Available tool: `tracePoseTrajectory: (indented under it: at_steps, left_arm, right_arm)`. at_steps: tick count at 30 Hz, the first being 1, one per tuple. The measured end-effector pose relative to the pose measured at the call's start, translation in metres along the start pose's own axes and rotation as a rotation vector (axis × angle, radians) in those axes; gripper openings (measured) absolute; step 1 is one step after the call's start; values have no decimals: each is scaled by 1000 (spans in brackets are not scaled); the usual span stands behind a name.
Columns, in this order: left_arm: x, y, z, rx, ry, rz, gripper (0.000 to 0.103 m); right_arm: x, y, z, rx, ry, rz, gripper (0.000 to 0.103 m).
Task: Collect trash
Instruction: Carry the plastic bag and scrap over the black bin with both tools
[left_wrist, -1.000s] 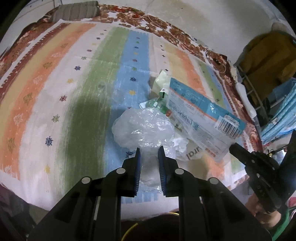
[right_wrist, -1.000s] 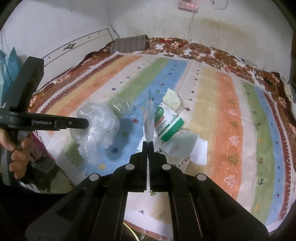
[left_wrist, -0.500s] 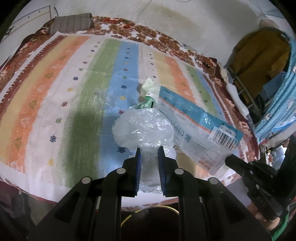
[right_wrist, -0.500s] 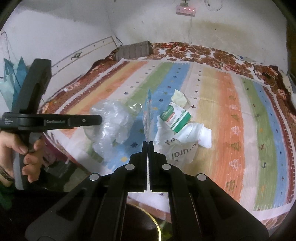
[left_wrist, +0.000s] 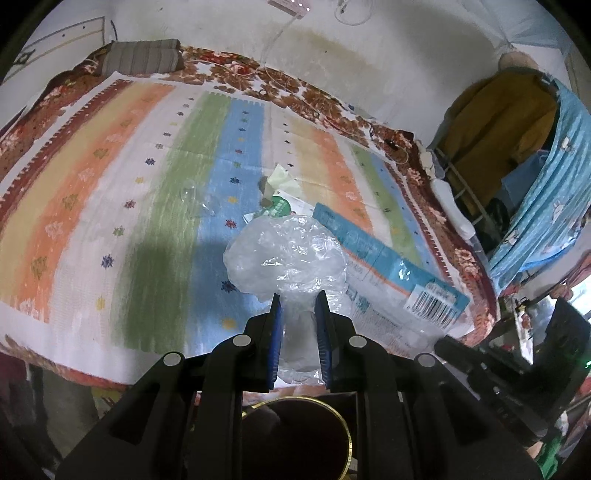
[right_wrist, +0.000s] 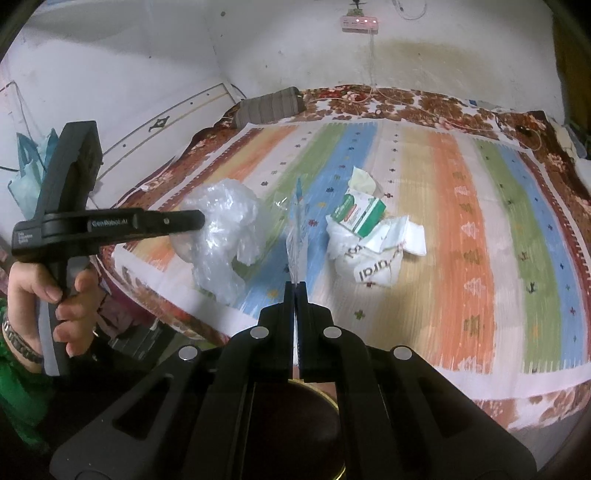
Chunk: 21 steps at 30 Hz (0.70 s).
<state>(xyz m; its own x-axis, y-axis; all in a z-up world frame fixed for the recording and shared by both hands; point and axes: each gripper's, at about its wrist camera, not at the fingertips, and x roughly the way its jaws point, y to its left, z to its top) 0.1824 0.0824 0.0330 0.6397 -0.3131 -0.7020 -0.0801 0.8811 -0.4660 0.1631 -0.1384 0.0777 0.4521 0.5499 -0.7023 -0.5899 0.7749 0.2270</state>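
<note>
1. Both pieces of trash hang over the near edge of the bed (right_wrist: 461, 229). Straight below the two hand-held grippers sits a dark, brass-rimmed bin (left_wrist: 295, 435), so the coming move looks like a short drop downward.
2. The left hand-held gripper (left_wrist: 297, 306) is clamped on a crumpled clear plastic bag (left_wrist: 288, 254), which bulges forward beyond its fingertips.
3. The right hand-held gripper (right_wrist: 295, 286) is closed tight on a flat blue-and-white wrapper (left_wrist: 391, 273), seen edge-on from its own camera, its long axis running away from the jaws.
4. The two hand-held grippers are close together, the left one's bag just beside the wrapper.
5. Left on the bedspread, well apart from both: a green-and-white carton (right_wrist: 360, 216), a white printed bag (right_wrist: 373, 254) under it and a pale wrapper (right_wrist: 364, 181) behind.
6. Nothing appears to block the bin mouth.
</note>
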Motion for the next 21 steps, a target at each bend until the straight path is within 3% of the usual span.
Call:
tracePoseTrajectory:
  at_steps: [9,21]
  left_arm:
    - [-15,-14,-29,27,-8,-37,16]
    - [-34,-16,-67,9,-31,-4,16]
  right_arm:
    - [-14,1,-24,34,4,16,1]
    - [-20,6,-62,32,57,16,1]
